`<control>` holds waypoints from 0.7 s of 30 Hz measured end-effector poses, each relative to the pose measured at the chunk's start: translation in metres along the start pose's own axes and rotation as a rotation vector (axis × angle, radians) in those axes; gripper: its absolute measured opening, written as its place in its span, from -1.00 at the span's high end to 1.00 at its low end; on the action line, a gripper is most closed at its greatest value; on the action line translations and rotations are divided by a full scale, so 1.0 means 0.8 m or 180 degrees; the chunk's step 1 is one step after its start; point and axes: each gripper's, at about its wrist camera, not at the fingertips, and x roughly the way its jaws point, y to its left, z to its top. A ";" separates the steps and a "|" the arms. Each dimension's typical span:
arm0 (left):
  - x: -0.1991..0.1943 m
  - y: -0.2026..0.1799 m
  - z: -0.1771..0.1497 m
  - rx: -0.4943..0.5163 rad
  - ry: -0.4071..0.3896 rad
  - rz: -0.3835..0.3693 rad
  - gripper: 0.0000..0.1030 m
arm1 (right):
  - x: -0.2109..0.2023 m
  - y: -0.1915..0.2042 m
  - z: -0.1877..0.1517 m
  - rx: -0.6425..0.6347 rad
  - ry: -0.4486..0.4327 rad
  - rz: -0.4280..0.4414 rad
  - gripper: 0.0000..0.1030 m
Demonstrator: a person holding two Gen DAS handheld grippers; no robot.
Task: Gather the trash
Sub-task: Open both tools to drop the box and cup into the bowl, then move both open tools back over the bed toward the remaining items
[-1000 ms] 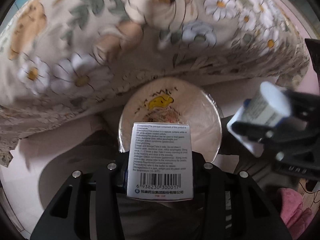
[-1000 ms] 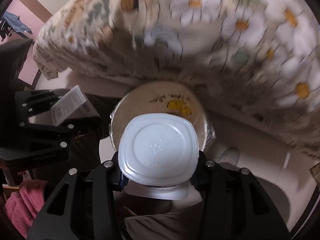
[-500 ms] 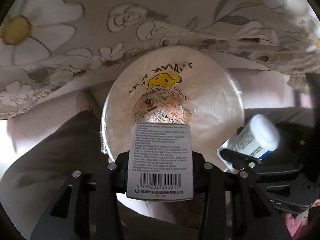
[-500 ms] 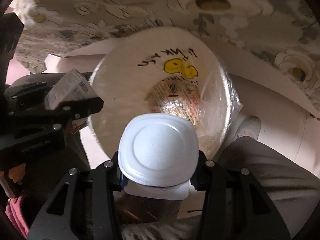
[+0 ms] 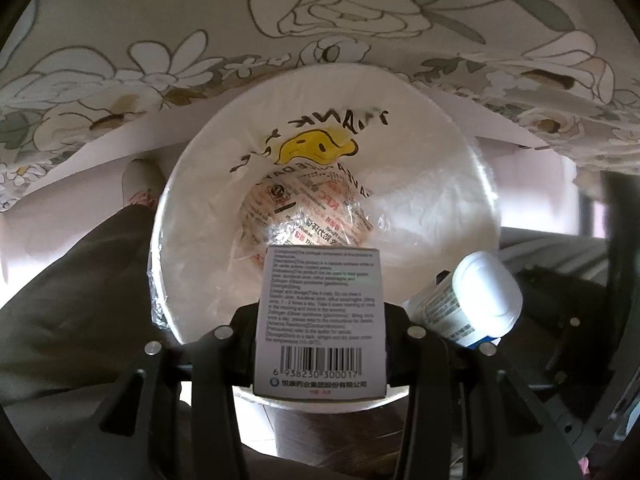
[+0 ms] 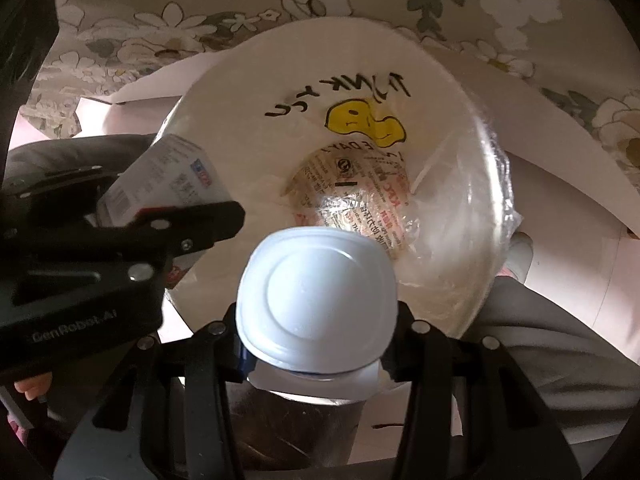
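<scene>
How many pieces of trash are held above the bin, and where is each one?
2. The medicine box is in the left gripper; the white bottle is in the right gripper, both over the lined bin.

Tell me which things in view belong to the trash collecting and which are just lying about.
Part of the job:
- medicine box, clamped in the left gripper
- white bottle, clamped in the right gripper
- lined trash bin below both
- crumpled printed wrapper already inside

Just lying about:
- floral cloth hanging above the bin
- person's trouser leg
- shoe beside the bin
</scene>
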 end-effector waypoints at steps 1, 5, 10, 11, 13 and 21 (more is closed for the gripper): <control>0.002 0.000 0.001 -0.0008 0.0009 -0.0005 0.11 | 0.002 0.001 0.000 -0.0009 0.0010 -0.0003 0.05; 0.005 0.007 0.004 -0.0128 0.0006 0.0036 -0.20 | 0.006 0.003 0.002 -0.0014 0.0013 -0.0100 -0.24; 0.000 0.012 0.003 -0.0183 -0.0024 -0.0015 -0.20 | -0.001 -0.002 0.002 0.0016 -0.0065 -0.0071 -0.31; 0.000 0.010 0.003 -0.0167 -0.0027 -0.0005 -0.20 | -0.001 -0.004 0.002 0.0023 -0.0065 -0.0074 -0.31; -0.001 0.009 0.002 -0.0139 -0.0056 0.0028 -0.20 | -0.003 -0.005 0.001 0.0028 -0.0073 -0.0080 -0.31; -0.024 0.004 -0.005 -0.0024 -0.0246 0.0180 -0.20 | -0.027 0.002 -0.003 0.0003 -0.0194 -0.0084 -0.31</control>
